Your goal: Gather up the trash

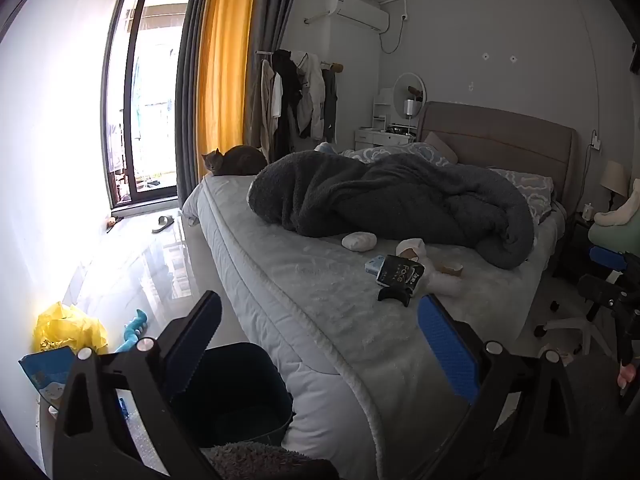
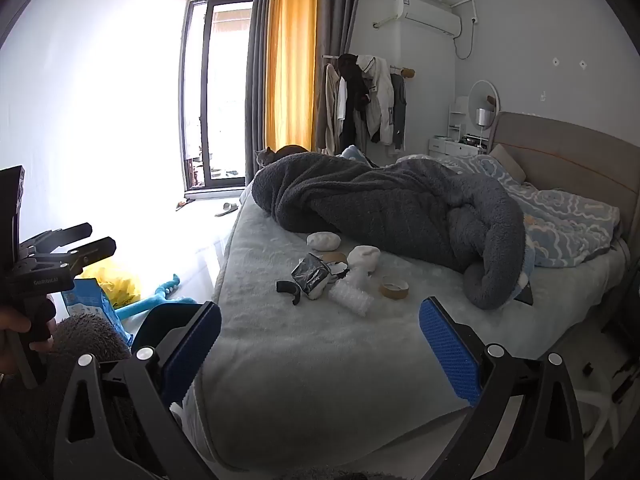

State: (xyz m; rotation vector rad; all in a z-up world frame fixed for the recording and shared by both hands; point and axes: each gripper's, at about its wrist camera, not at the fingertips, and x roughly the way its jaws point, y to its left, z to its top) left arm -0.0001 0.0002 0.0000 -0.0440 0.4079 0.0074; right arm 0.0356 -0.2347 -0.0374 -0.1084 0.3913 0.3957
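Trash lies on the grey bed: a black tissue pack, a black curved piece, bubble wrap, an empty tape roll, a white crumpled lump and a white wad. A dark bin stands on the floor at the bed's foot, below my left gripper. My left gripper is open and empty. My right gripper is open and empty, above the bed's near part, short of the trash. The left gripper also shows at the left edge of the right wrist view.
A dark fleece blanket is heaped across the bed. A cat sits at the far corner. On the floor lie a yellow bag, a blue pack, a blue toy and a slipper.
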